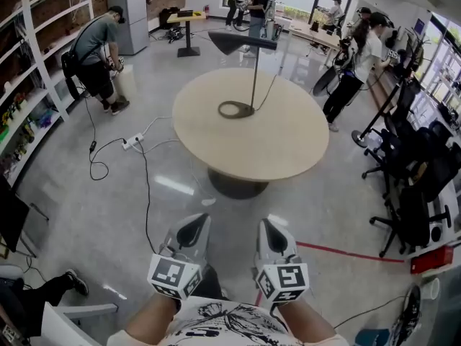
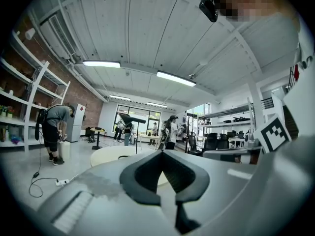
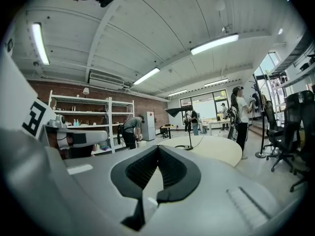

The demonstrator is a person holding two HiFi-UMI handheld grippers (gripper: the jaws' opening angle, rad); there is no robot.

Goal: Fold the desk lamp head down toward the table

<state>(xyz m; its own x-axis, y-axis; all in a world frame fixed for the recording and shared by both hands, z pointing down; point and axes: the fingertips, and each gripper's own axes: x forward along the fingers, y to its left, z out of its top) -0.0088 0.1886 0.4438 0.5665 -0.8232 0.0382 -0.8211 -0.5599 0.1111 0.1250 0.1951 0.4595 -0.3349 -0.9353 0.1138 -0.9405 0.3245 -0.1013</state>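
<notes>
Left gripper (image 1: 197, 227) and right gripper (image 1: 269, 231) clenched on nothing, well apart from the table (image 1: 288, 146). Desk lamp (image 1: 253, 71) stands on it, head raised.

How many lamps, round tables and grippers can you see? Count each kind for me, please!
Desk lamp: 1
Round table: 1
Grippers: 2 (left gripper, right gripper)
Total: 4

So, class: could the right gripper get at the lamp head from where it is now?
Probably not: the right gripper hangs near the person's body, with open floor before the table and the lamp head beyond. Nothing blocks the way.
</notes>
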